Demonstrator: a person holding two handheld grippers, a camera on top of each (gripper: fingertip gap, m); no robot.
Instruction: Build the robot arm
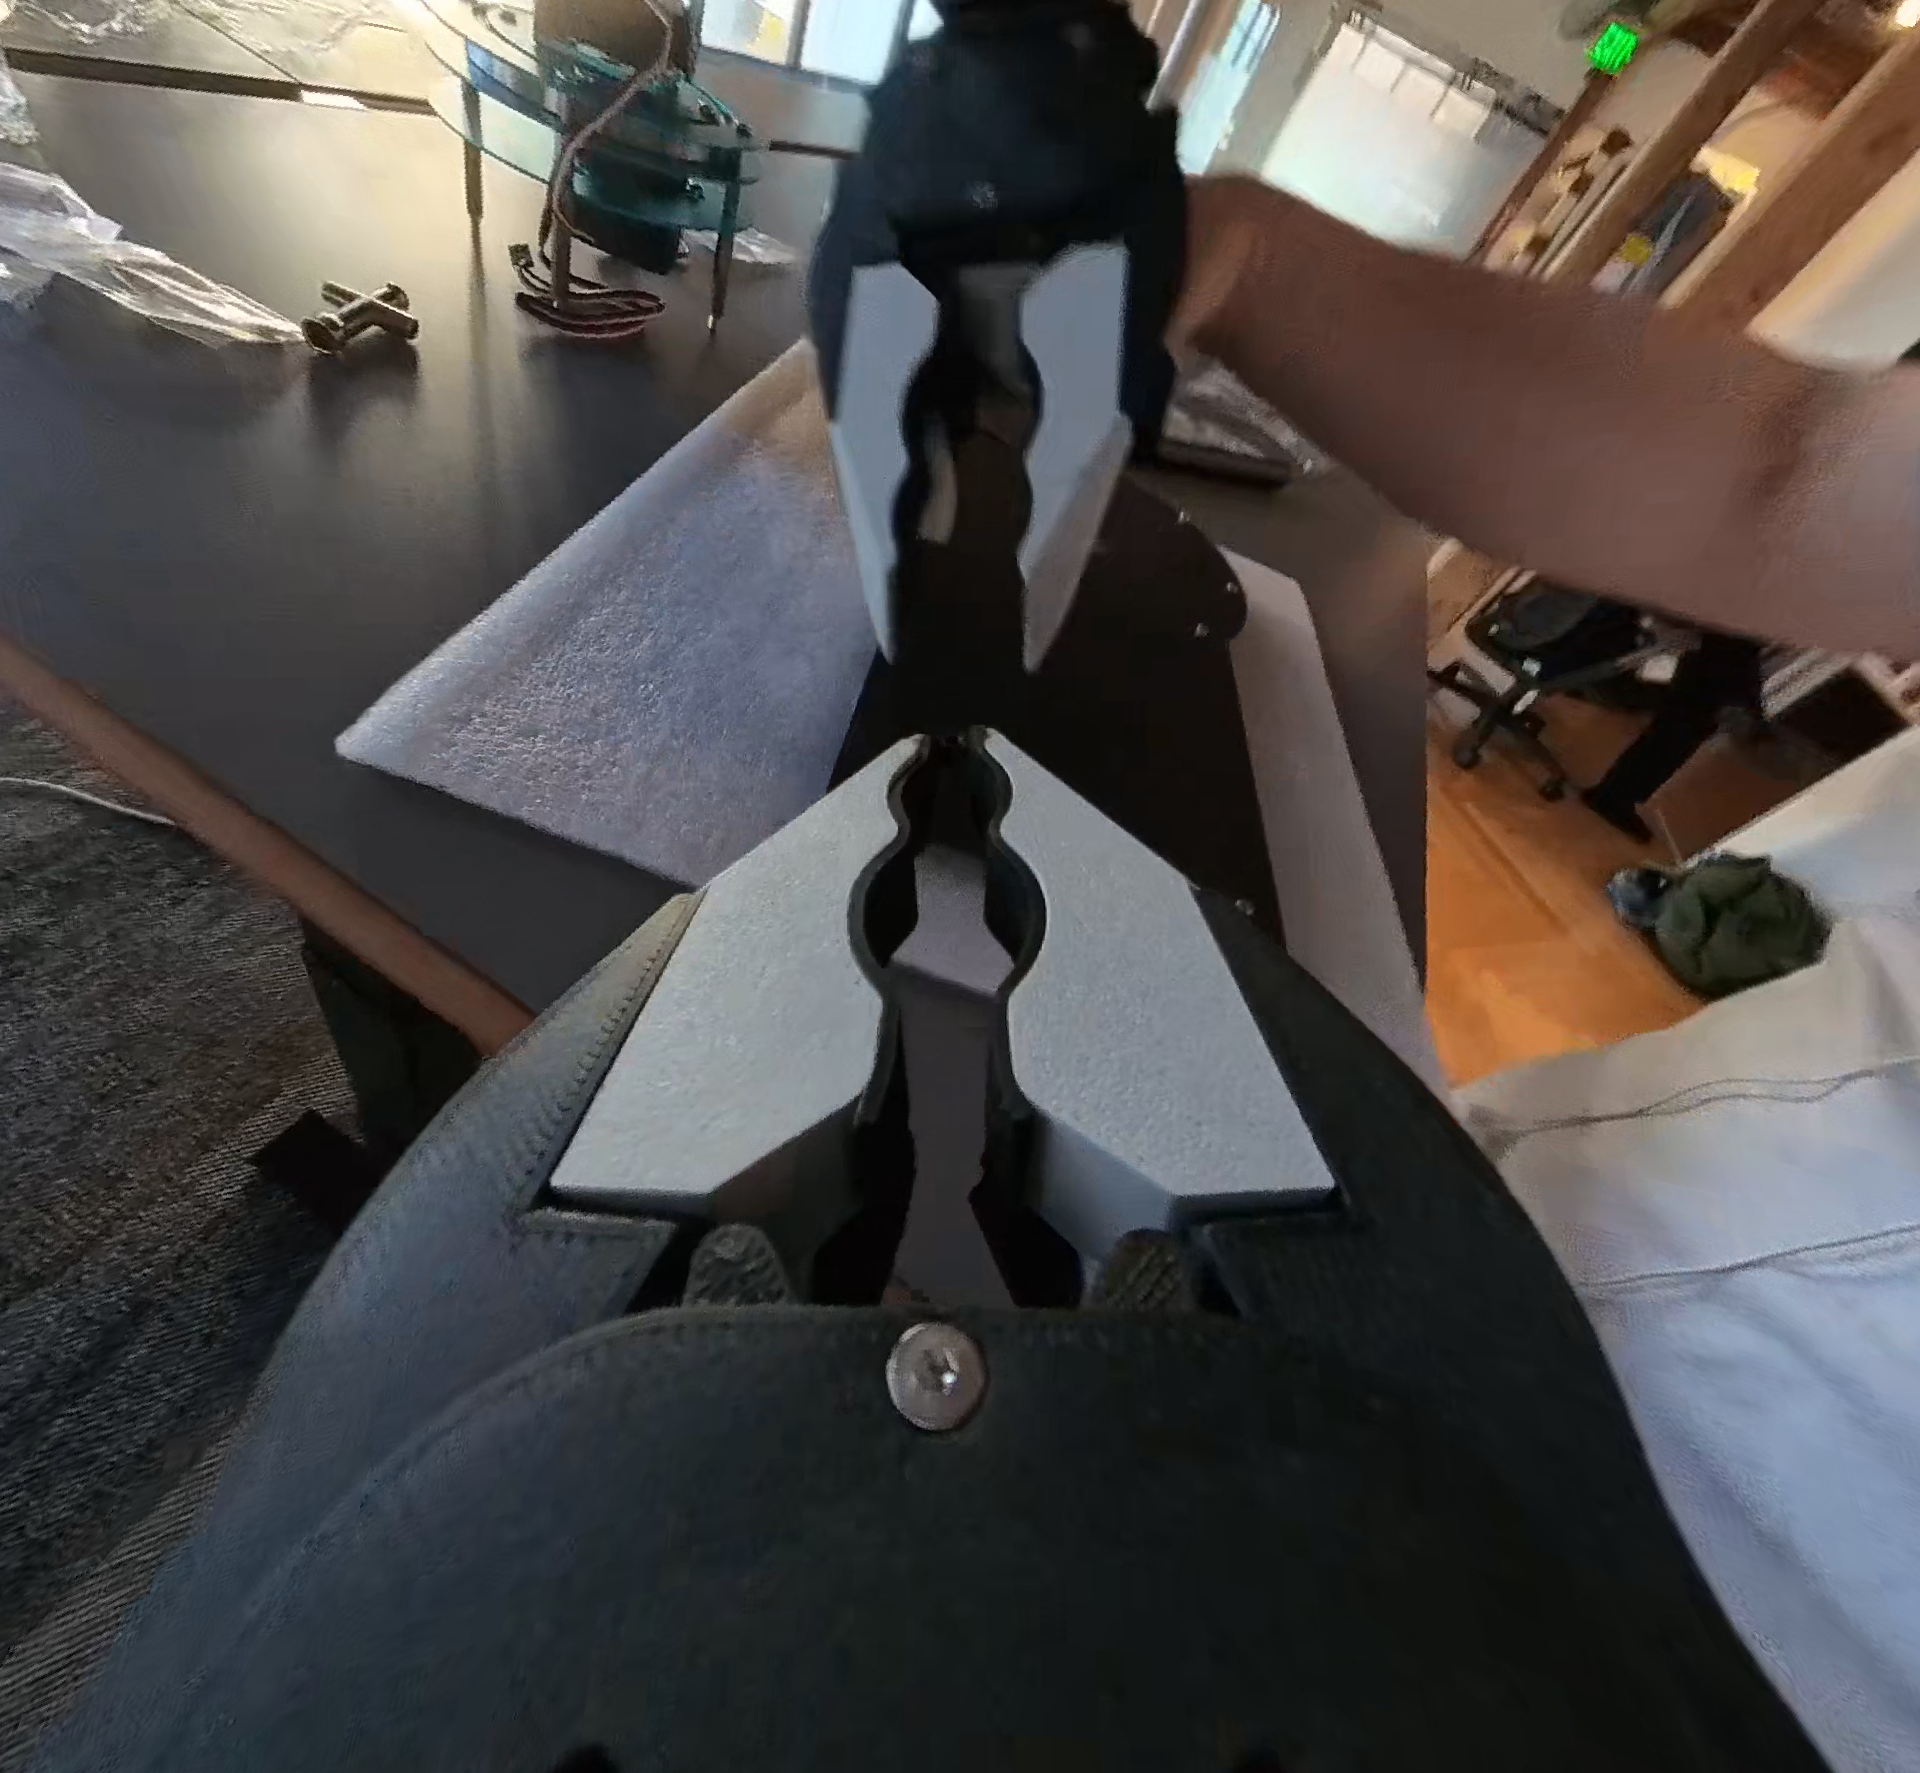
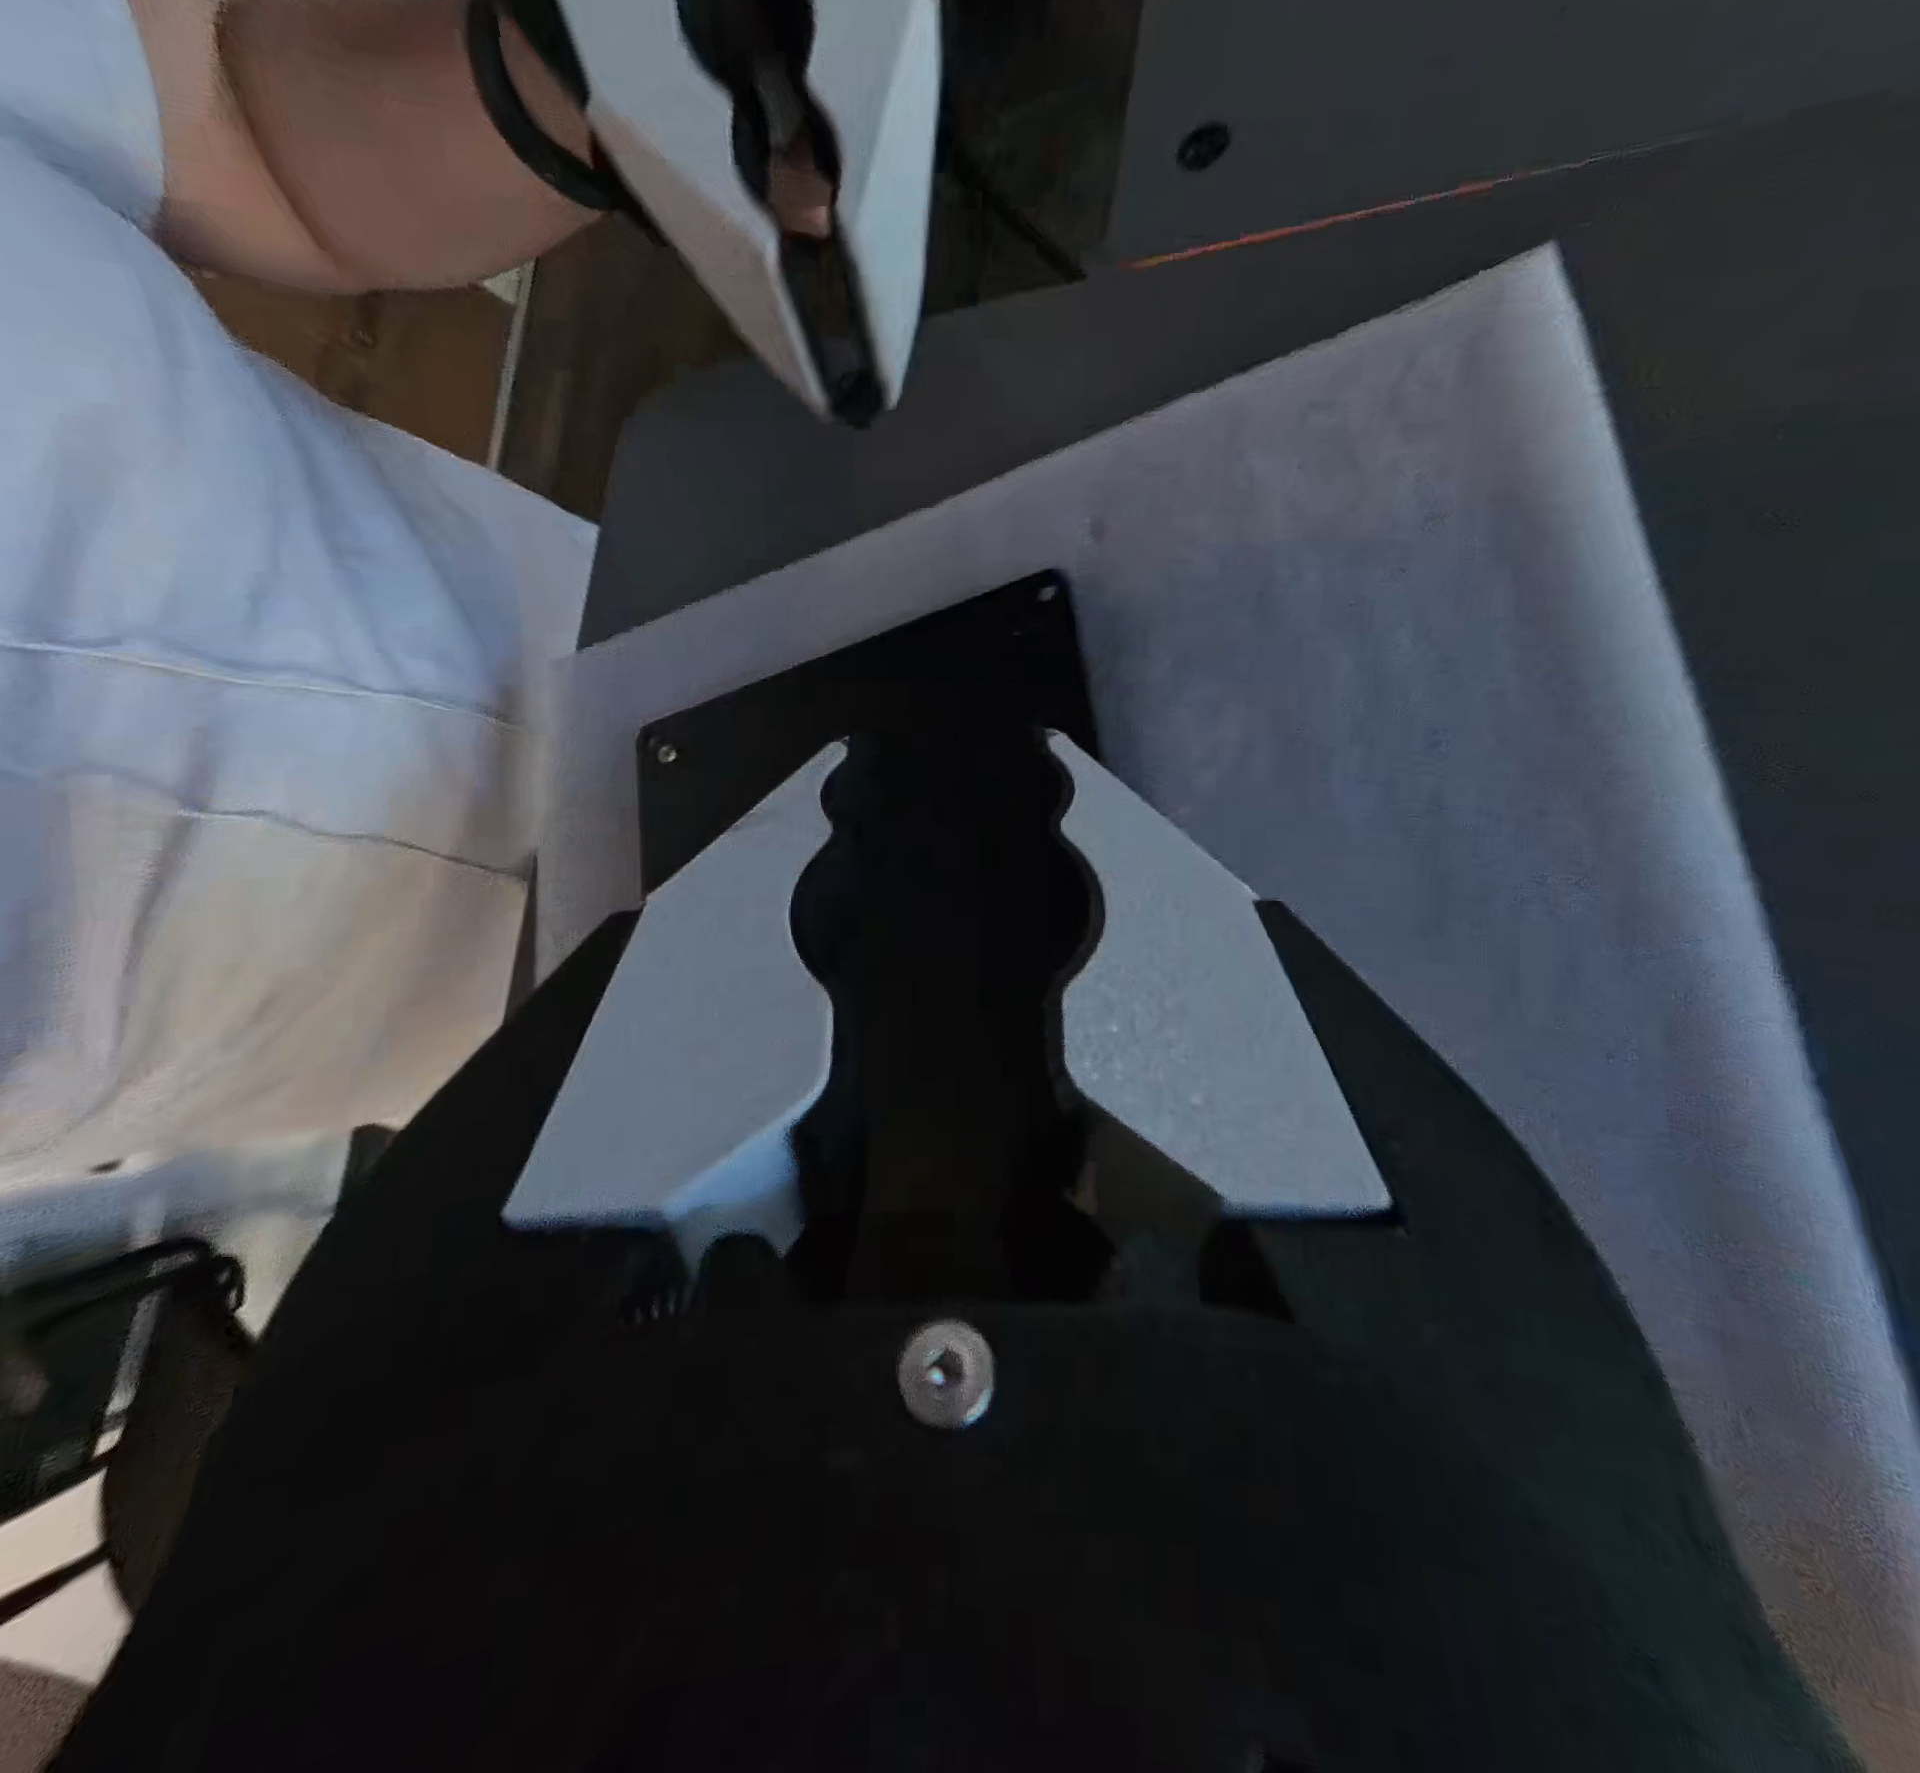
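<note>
I am standing at a dark surface (image 1: 208,497) with a two-fingered tool in each hand. A white foam sheet (image 1: 644,643) lies at the near edge of the surface, one corner pointing toward me.

On the foam, toward its near edge, lies a flat black plate (image 2: 862,684) with small screw holes at its corners. It looks thin and stiff, probably a light sheet of metal or plastic with a smooth face, so I judge it would slip if pinched on the flat and is best taken by an edge or a corner.

My left gripper (image 1: 951,741) hangs above the near end of the plate. Its fingers are closed nearly tip to tip. Something small and dark shows at the tips, but I cannot tell whether they hold anything.

My right gripper (image 2: 945,736) points down at the plate from the opposite side. Its fingers stand a little apart, and the gap between them shows only the plate beneath, so they hold nothing that I can see. The two grippers face each other, tips near but apart.

At the far side of the surface stands a teal device (image 1: 644,154) with loose wires, with a small metal fitting (image 1: 358,326) near the left edge beside clear plastic bags (image 1: 114,269).
</note>
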